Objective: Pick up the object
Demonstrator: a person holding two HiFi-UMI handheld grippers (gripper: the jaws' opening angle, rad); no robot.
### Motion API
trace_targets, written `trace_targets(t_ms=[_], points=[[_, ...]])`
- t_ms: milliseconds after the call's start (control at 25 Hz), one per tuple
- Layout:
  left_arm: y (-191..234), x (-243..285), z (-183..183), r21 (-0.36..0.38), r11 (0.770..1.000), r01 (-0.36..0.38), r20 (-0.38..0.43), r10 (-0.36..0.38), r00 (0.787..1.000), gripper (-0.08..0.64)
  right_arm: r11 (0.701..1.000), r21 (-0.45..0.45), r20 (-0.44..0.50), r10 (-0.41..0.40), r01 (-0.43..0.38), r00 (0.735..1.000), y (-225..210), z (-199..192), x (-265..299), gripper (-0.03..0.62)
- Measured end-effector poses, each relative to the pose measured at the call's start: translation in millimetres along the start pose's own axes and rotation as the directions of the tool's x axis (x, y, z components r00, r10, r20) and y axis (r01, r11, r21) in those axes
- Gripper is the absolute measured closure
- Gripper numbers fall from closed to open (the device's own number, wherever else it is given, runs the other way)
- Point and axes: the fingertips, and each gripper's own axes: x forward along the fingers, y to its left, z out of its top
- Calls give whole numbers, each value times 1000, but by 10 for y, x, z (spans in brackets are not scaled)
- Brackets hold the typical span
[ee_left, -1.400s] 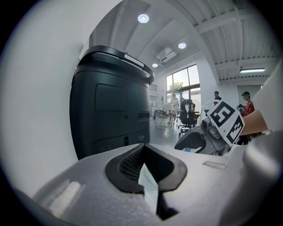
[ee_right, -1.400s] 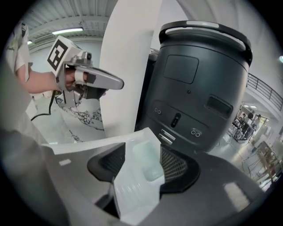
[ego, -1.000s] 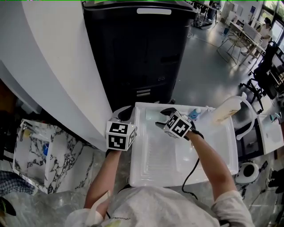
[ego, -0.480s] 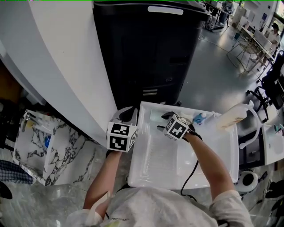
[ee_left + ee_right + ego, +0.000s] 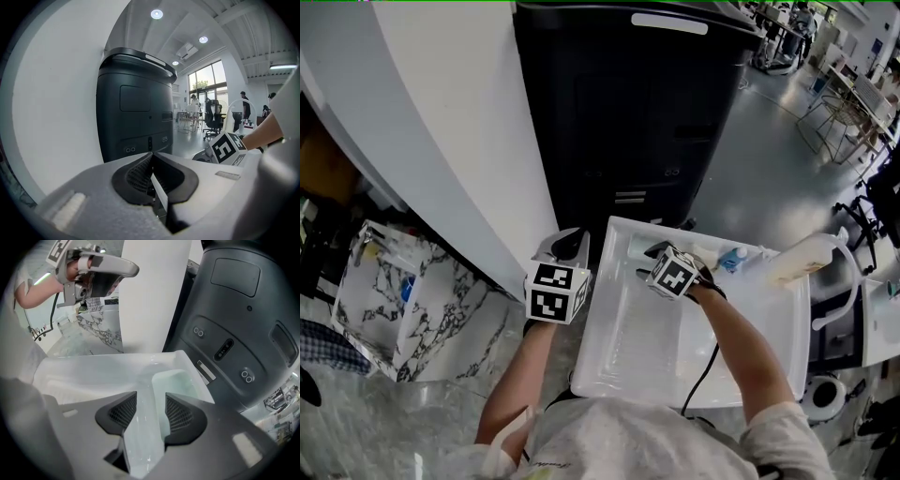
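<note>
A pale, translucent greenish rectangular object (image 5: pixel 630 246) (image 5: pixel 180 380) lies in the far left corner of a white ridged tray (image 5: pixel 647 352) (image 5: pixel 89 364). My right gripper (image 5: pixel 650 255) (image 5: pixel 150 411) points steeply down at it. Its jaws have just been closing but still stand apart. The object's left edge and the tray's white surface show in the gap below them, and the pads press on nothing. My left gripper (image 5: pixel 567 244) (image 5: pixel 152 180) hovers just left of the tray's far left corner. It is shut and holds nothing that I can make out.
A tall black machine (image 5: pixel 628 112) (image 5: pixel 133 112) (image 5: pixel 234 333) stands right behind the tray. A white curved wall (image 5: pixel 441 141) runs along the left. A small blue-capped bottle (image 5: pixel 733 258) and a pale bottle (image 5: pixel 797 258) lie at the tray's far right. A marble-patterned box (image 5: pixel 384 291) sits at lower left.
My right gripper has sunk toward the tray's far left corner and its jaws have narrowed. The left gripper has hardly moved.
</note>
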Motion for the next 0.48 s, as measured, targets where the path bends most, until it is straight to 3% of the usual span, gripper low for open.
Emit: trace_targets(t_ms=[480], points=[[79, -38, -91, -9, 1000, -25, -19, 25, 1000, 554, 999, -34, -46, 8, -9, 999, -13, -134, 102, 483]])
